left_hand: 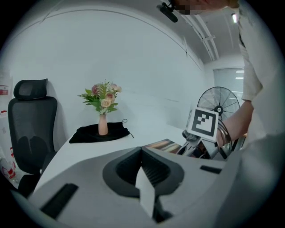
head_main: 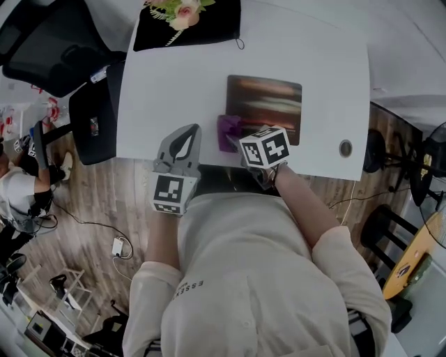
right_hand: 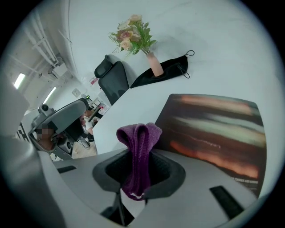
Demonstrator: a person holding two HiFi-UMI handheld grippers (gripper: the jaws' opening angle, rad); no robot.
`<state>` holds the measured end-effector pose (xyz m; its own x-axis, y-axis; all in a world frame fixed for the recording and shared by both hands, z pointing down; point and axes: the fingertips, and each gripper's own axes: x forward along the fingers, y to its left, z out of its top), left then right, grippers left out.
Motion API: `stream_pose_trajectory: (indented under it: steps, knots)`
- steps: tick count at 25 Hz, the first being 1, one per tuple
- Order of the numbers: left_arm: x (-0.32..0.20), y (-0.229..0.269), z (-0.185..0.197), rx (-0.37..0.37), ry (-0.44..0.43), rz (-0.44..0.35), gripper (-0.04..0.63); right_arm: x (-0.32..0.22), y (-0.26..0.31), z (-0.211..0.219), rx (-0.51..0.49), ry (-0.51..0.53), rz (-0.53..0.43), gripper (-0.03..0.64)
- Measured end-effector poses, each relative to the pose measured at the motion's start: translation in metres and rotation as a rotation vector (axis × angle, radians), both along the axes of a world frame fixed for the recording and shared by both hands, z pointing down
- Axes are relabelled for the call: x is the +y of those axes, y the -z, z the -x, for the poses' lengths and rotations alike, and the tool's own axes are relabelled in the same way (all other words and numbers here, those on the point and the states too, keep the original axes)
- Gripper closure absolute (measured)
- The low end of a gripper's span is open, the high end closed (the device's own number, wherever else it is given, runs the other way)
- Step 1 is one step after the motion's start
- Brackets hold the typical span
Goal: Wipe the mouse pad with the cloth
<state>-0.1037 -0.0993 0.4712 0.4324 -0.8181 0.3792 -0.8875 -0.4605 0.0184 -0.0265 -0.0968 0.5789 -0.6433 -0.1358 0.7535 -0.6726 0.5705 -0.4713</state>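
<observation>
Closest of all is the person's pale shirt (head_main: 265,279), which fills the bottom of the head view. Just past it, the left gripper (head_main: 188,131) hangs over the near edge of the desk (head_main: 174,84). Its jaws are pressed together with nothing between them. The right gripper (right_hand: 137,180) pinches the purple cloth (right_hand: 139,133) in the middle, so a folded loop sticks up past the jaws.

That cloth looks soft, light and floppy. I think it will bend and bunch up when pushed, so a grip on the fold is a good hold. It sits by the near left corner of the mouse pad (head_main: 268,104), close to the desk's near edge. The pad looks thin and flat. It may slide on the smooth white desk, so the empty gripper could press down one corner.

From the head view, the marker cube covers the right jaws and part of the pad's near edge. It is hard to say if the cloth touches the pad; it may be just above it.

At the far edge, flowers (head_main: 182,10) stand on a black mat (head_main: 209,31), cut off at the top.
</observation>
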Motion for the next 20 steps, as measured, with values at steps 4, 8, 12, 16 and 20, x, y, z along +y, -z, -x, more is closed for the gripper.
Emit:
stream_pose_trajectory:
  steps: [4,8,12,16,20]
  knots:
    - [0.001,-0.003,-0.004,0.000,-0.014,0.004,0.595,0.000,-0.002,-0.003,0.055,0.008,-0.029,0.515]
    - [-0.005,0.002,-0.013,-0.004,-0.027,-0.006,0.595,-0.002,-0.001,-0.015,0.070,-0.004,-0.035,0.515]
    - [-0.011,0.006,-0.024,-0.006,-0.046,-0.019,0.595,-0.004,-0.001,-0.030,0.074,-0.016,-0.041,0.515]
    - [-0.016,0.006,-0.042,-0.007,-0.082,-0.022,0.595,-0.006,-0.003,-0.050,0.076,-0.041,-0.028,0.515]
    - [-0.023,0.002,-0.065,-0.009,-0.123,-0.019,0.595,-0.010,-0.004,-0.075,0.068,-0.068,-0.016,0.515]
